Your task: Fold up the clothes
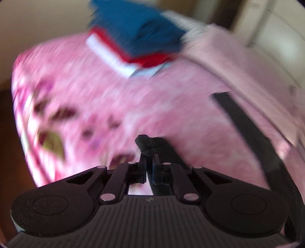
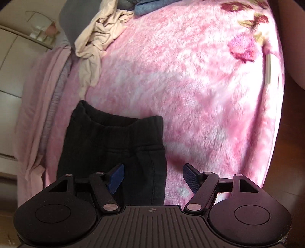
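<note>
Black trousers (image 2: 112, 145) lie on the pink floral blanket (image 2: 200, 85), waistband away from me, in the right wrist view. My right gripper (image 2: 153, 178) is open and empty, just above the trousers' right edge, blue pads (image 2: 116, 178) spread wide. In the blurred left wrist view my left gripper (image 1: 149, 152) is shut on a bunched edge of black cloth (image 1: 145, 142); a black strip of the same cloth (image 1: 247, 129) stretches off to the right over the blanket (image 1: 114, 99).
A stack of folded clothes, blue on top with red and white below (image 1: 137, 38), sits at the blanket's far side. A crumpled beige garment (image 2: 99, 38) and blue denim (image 2: 148, 6) lie at the far left. A pale pink sheet (image 2: 38, 95) hangs by white cabinets.
</note>
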`<action>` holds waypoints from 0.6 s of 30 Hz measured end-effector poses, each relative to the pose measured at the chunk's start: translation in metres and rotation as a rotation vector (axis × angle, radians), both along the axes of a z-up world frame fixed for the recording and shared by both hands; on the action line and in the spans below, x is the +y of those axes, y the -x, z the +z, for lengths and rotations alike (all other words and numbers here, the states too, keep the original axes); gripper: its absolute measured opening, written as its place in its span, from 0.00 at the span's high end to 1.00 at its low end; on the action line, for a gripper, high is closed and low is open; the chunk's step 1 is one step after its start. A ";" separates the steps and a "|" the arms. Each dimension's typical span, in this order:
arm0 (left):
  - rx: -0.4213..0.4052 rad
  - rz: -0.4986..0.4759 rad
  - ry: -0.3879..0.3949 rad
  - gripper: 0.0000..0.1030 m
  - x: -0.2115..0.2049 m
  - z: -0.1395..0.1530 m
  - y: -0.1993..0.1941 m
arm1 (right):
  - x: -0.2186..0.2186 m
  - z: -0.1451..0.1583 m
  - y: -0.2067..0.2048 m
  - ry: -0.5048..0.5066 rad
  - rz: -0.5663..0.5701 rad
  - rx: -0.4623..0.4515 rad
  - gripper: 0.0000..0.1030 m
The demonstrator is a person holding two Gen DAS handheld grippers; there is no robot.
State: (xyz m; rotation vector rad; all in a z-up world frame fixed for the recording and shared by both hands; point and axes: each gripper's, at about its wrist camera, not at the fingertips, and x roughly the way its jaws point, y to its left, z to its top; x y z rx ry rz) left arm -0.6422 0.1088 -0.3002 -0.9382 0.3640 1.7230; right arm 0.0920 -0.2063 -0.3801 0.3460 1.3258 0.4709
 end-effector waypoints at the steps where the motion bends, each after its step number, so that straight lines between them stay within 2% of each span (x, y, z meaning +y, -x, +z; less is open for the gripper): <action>1: 0.033 -0.016 0.027 0.95 0.001 -0.007 0.004 | 0.003 -0.003 0.001 -0.001 -0.002 0.002 0.96; 4: 0.136 -0.055 0.126 0.94 0.004 -0.034 0.018 | 0.013 0.000 0.017 0.045 0.063 -0.052 0.97; 6: 0.192 -0.104 0.253 0.89 0.008 -0.070 0.020 | 0.014 -0.001 0.026 0.084 0.064 -0.071 0.97; 8: 0.254 -0.111 0.243 0.89 0.012 -0.074 0.009 | 0.015 -0.002 0.032 0.124 0.056 -0.085 0.96; 9: 0.279 -0.110 0.251 0.88 0.015 -0.071 0.004 | 0.020 0.000 0.033 0.148 0.072 -0.096 0.95; 11: 0.277 -0.103 0.240 0.87 0.017 -0.059 0.003 | 0.033 0.005 0.034 0.196 0.116 -0.105 0.82; 13: 0.260 -0.072 0.245 0.81 0.016 -0.047 0.008 | 0.040 0.014 0.038 0.267 0.170 -0.117 0.55; 14: 0.266 -0.043 0.244 0.77 0.014 -0.042 0.009 | 0.041 0.020 0.044 0.300 0.191 -0.143 0.51; 16: 0.281 0.002 0.241 0.76 0.010 -0.031 0.005 | 0.046 0.037 0.050 0.348 0.220 -0.228 0.51; 18: 0.329 -0.008 0.237 0.81 0.013 -0.019 -0.015 | 0.050 0.053 0.049 0.343 0.240 -0.294 0.51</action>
